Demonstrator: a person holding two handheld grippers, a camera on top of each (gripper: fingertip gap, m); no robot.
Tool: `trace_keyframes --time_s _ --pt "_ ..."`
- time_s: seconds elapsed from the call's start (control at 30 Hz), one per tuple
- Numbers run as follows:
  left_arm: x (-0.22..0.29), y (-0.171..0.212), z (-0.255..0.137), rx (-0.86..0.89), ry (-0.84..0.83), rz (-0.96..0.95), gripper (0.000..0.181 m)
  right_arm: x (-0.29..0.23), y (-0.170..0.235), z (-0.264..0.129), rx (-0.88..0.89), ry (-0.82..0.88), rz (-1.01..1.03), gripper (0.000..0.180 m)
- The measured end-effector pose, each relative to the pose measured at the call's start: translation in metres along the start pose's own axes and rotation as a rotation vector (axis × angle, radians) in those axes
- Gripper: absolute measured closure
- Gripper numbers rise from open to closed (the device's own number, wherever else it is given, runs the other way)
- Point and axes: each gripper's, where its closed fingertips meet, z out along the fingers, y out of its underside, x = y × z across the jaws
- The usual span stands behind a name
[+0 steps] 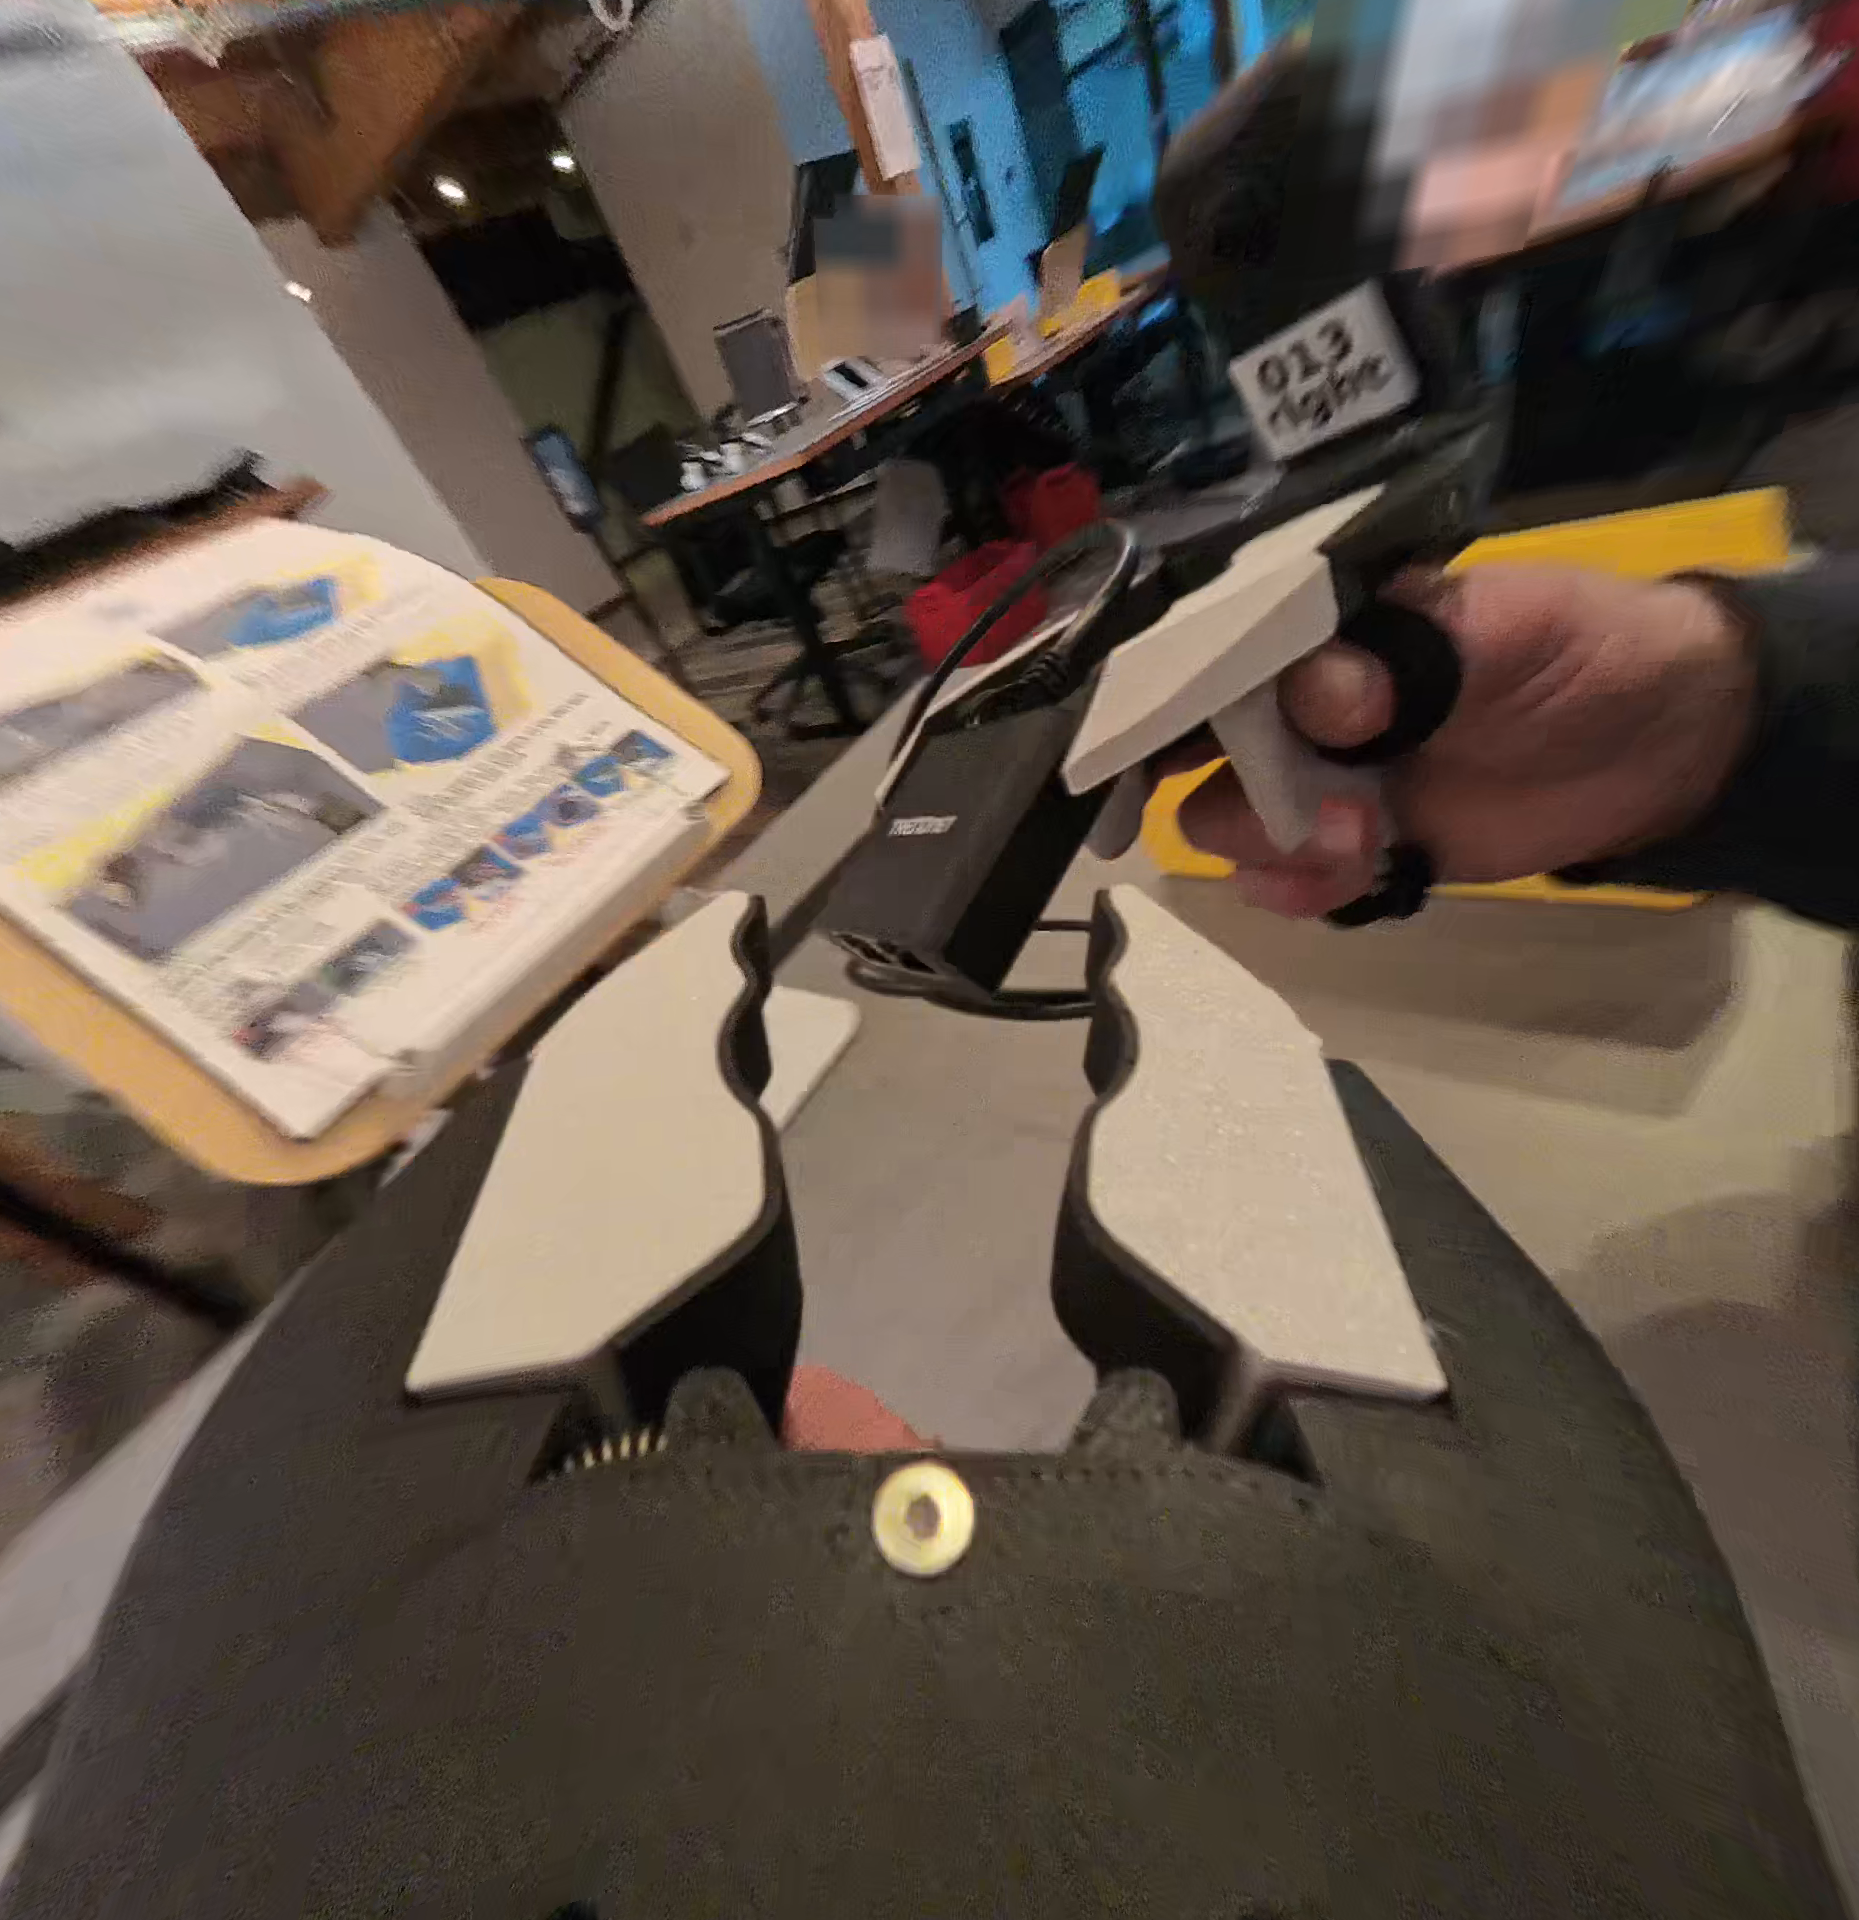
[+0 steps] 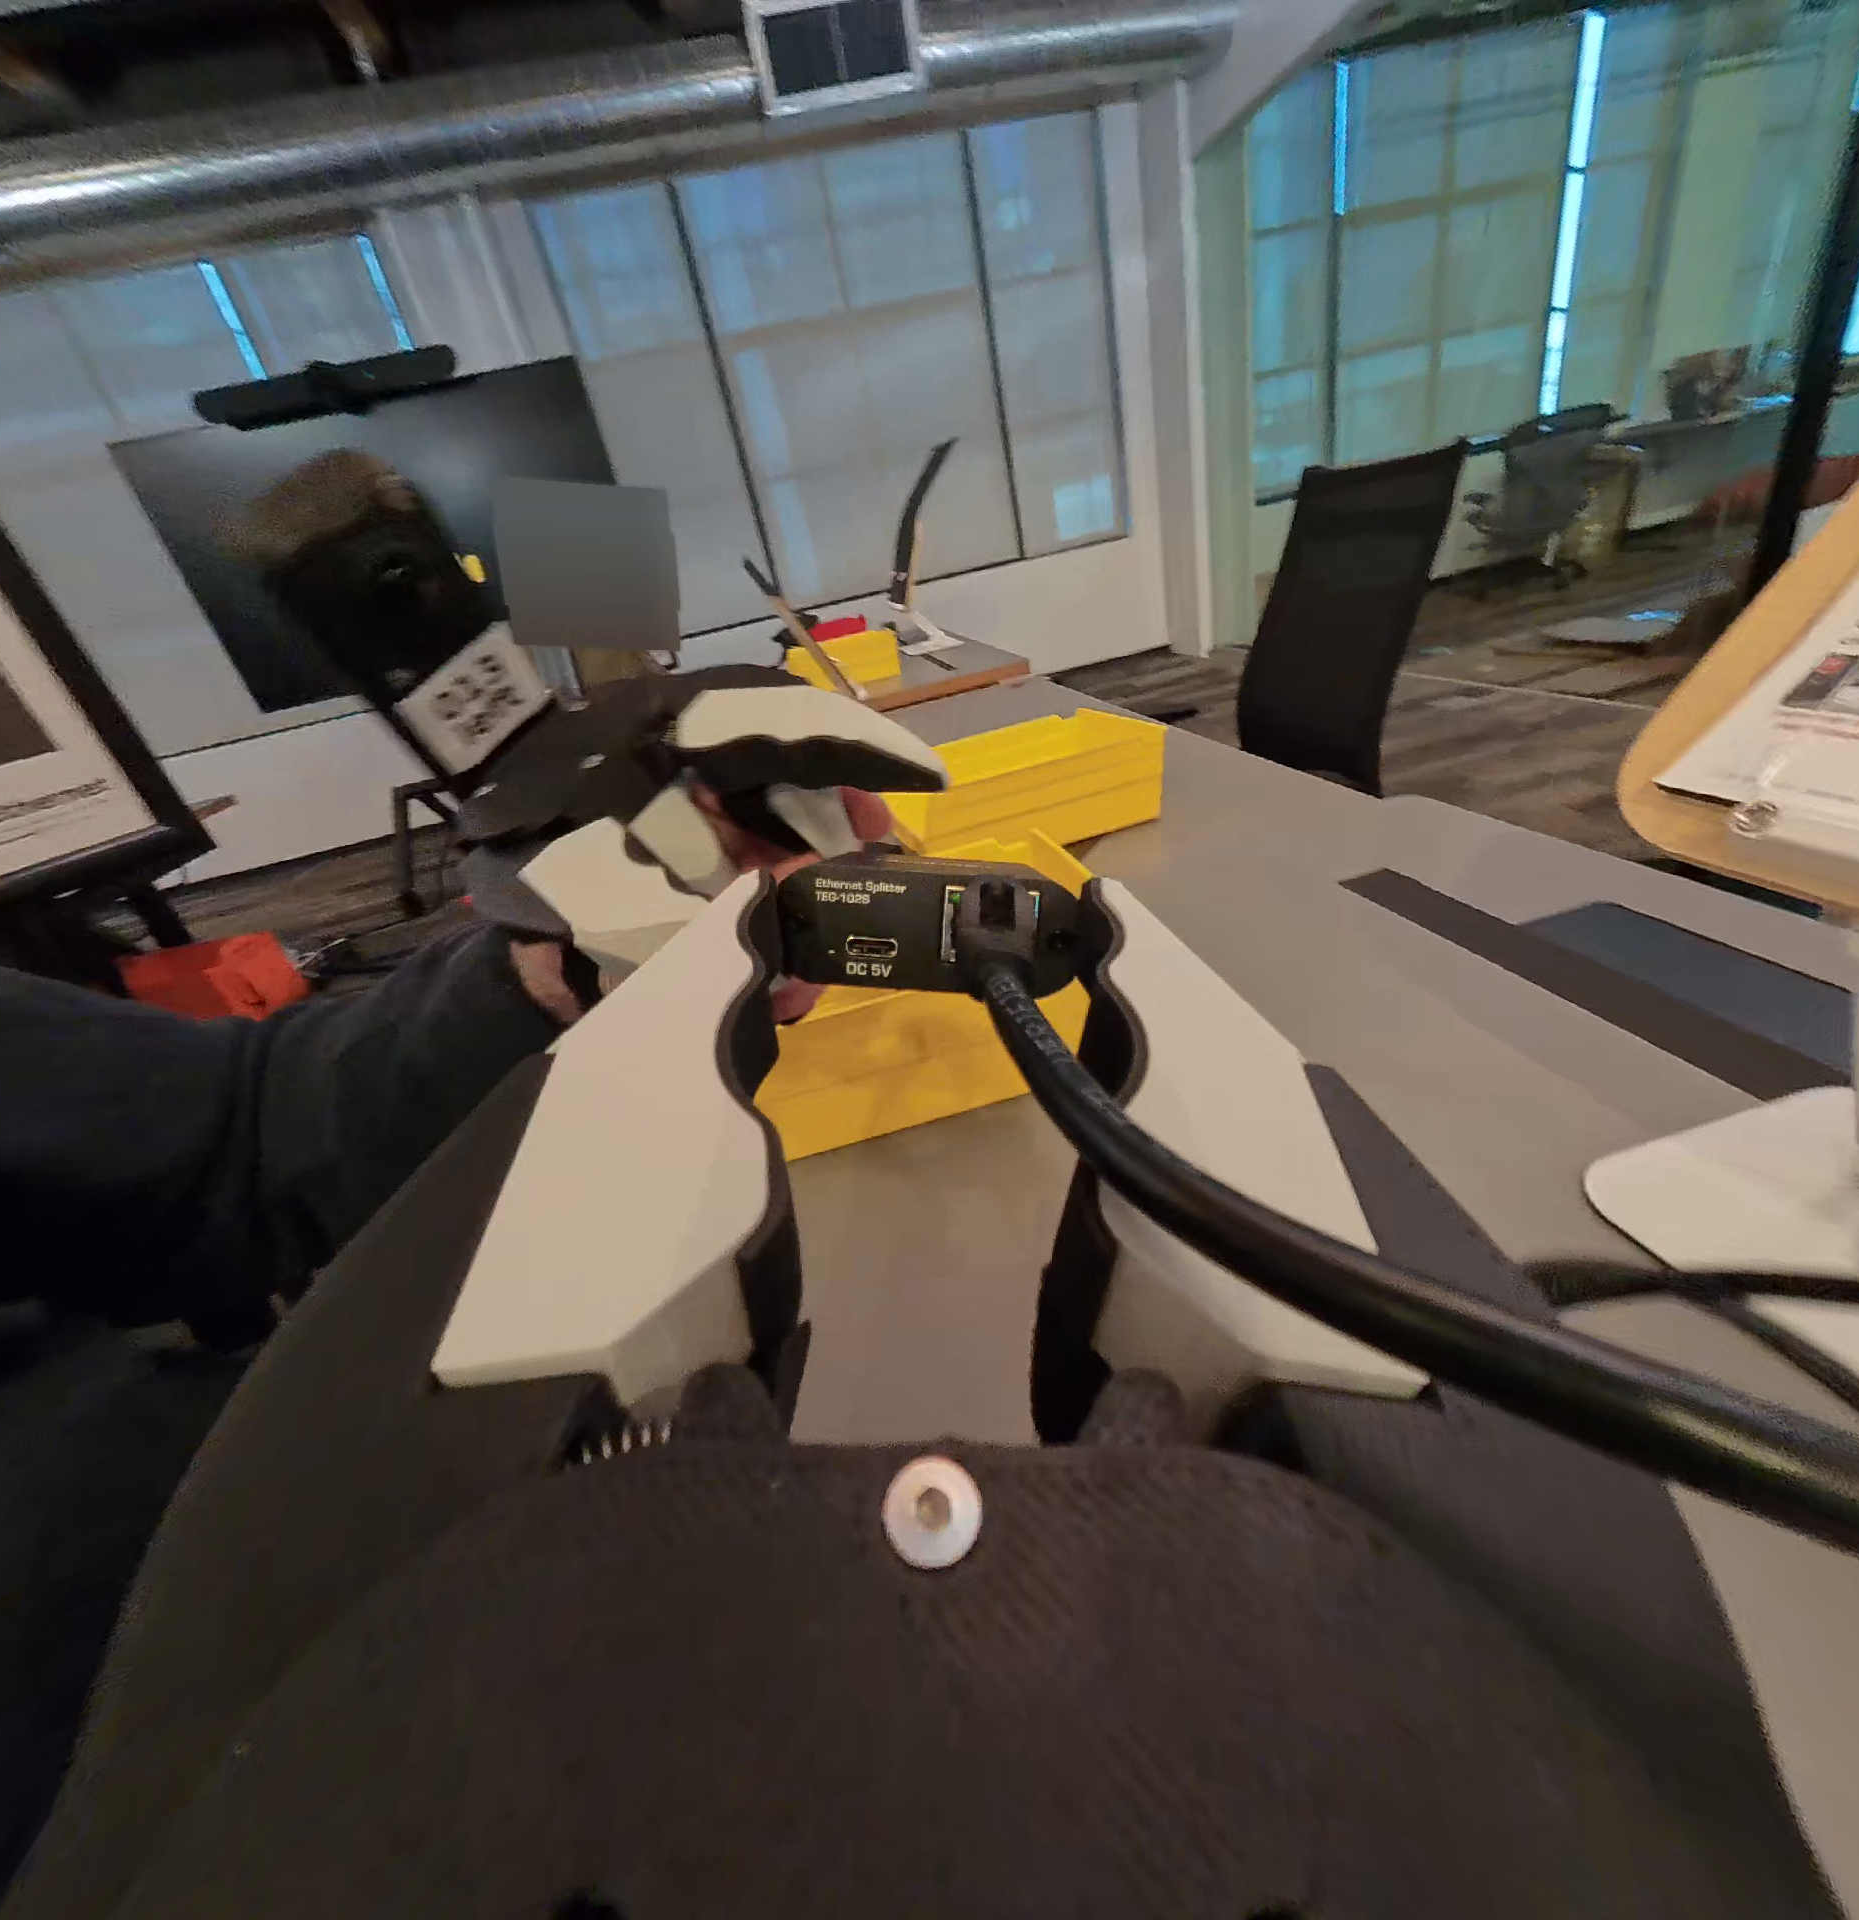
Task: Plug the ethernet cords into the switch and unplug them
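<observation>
The switch [image 2: 883,925] is a small black box held above the grey table [image 2: 1320,935]. My right gripper [image 2: 930,925] is shut on its sides. One black ethernet cord [image 2: 1164,1174] is plugged into the port facing me and runs off to the lower right. In the left wrist view the switch [image 1: 956,821] hangs tilted, the right gripper [image 1: 1101,758] clamped on it, and a cord loop [image 1: 966,997] hangs under its near end. My left gripper [image 1: 930,920] is open and empty, with its fingertips just short of that near end. It also shows beyond the switch in the right wrist view [image 2: 759,800].
A tilted wooden board with a printed sheet [image 1: 281,790] stands at the left on a white base [image 2: 1735,1174]. Yellow bins [image 2: 1018,769] lie on the table behind the switch. A black chair [image 2: 1340,623] stands beyond the table edge. Only a small space, under 4 cm, lies between the two pairs of fingers.
</observation>
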Motion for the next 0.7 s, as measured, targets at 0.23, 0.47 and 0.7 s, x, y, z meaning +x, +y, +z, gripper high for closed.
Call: trace_keyframes --time_s 0.23,0.47,0.7 --pt "0.027 -0.003 0.004 0.079 0.334 -0.372 0.104 -0.023 0.007 -0.001 -0.008 -0.133 -0.065 0.123" --pt "0.032 -0.002 0.008 0.137 0.353 -0.457 0.106 -0.03 0.009 -0.001 0.039 -0.189 -0.054 0.123" --pt "0.035 -0.001 0.009 0.173 0.374 -0.491 0.113 -0.035 0.006 0.0 0.06 -0.217 -0.047 0.124"
